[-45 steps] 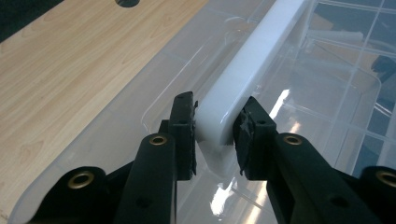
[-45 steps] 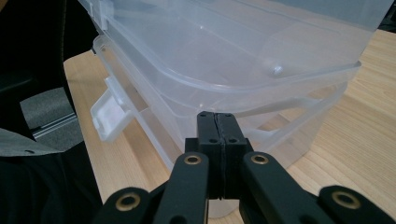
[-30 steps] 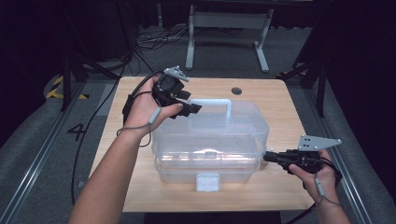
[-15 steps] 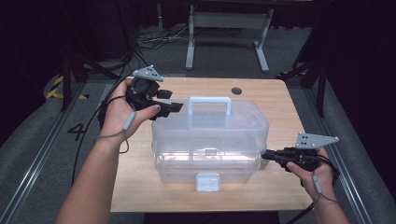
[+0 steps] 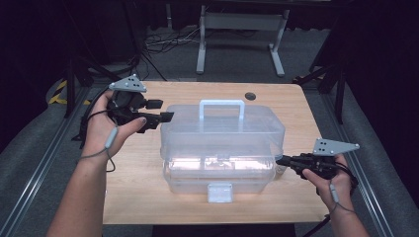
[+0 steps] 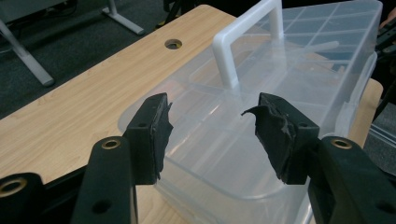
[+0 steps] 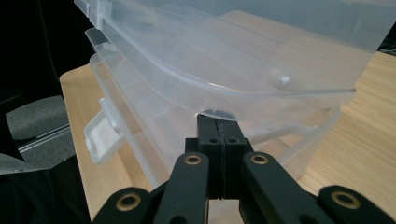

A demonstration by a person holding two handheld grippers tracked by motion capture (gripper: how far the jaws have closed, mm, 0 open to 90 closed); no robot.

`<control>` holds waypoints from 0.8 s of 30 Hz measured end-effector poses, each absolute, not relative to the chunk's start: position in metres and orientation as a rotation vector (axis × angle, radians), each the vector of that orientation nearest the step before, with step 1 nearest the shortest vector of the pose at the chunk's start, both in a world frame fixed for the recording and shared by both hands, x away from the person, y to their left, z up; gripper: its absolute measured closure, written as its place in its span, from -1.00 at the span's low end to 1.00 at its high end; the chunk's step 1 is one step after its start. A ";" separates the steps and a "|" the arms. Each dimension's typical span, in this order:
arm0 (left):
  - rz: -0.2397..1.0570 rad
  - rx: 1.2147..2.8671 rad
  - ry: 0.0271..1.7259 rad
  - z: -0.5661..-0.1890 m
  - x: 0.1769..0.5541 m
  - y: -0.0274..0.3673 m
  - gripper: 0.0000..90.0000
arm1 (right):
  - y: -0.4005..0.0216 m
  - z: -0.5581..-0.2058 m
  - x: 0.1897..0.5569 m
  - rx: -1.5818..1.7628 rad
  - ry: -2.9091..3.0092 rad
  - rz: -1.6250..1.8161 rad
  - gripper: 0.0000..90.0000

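A clear plastic box [image 5: 222, 148] with a white handle [image 5: 222, 106] standing up on its lid sits in the middle of the wooden counter [image 5: 133, 192], its front latch [image 5: 220, 192] facing the person. The left tool [image 5: 160, 111] is held just off the box's left rear corner, its 2 jaws spread with nothing between them; they have just been closing a little. In the left gripper view the pads [image 6: 154, 130] frame the lid and the handle [image 6: 243, 44] beyond, without touching either. The right tool [image 5: 282, 161] points at the box's right end, its jaws pressed together, tips just under the lid's overhanging edge [image 7: 261, 100]; whether they touch the plastic is unclear.
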State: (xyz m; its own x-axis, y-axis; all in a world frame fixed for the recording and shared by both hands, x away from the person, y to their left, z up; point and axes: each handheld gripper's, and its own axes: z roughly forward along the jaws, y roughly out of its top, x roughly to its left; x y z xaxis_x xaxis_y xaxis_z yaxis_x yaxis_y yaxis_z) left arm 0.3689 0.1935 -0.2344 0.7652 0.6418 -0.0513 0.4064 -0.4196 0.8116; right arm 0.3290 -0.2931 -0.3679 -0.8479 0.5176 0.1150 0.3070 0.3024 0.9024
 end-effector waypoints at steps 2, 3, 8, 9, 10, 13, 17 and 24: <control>0.340 2.065 0.777 -0.236 0.365 0.195 0.01 | -0.293 -0.367 0.330 0.759 2.362 1.573 1.00; 0.339 2.066 0.772 -0.237 0.364 0.197 0.01 | -0.293 -0.367 0.330 0.760 2.360 1.575 1.00; 0.354 2.024 0.778 -0.243 0.352 0.206 0.04 | -0.293 -0.365 0.330 0.764 2.348 1.577 1.00; 0.354 2.024 0.778 -0.243 0.352 0.206 0.08 | -0.293 -0.365 0.330 0.764 2.348 1.577 1.00; 0.350 2.017 0.775 -0.244 0.349 0.208 0.08 | -0.293 -0.364 0.331 0.766 2.342 1.578 1.00; 0.356 1.996 0.766 -0.245 0.341 0.212 0.13 | -0.291 -0.361 0.331 0.772 2.327 1.575 1.00; 0.358 1.999 0.746 -0.249 0.333 0.212 0.18 | -0.288 -0.357 0.334 0.771 2.314 1.576 1.00; 0.392 1.975 0.754 -0.269 0.314 0.219 0.27 | -0.287 -0.354 0.337 0.787 2.298 1.586 1.00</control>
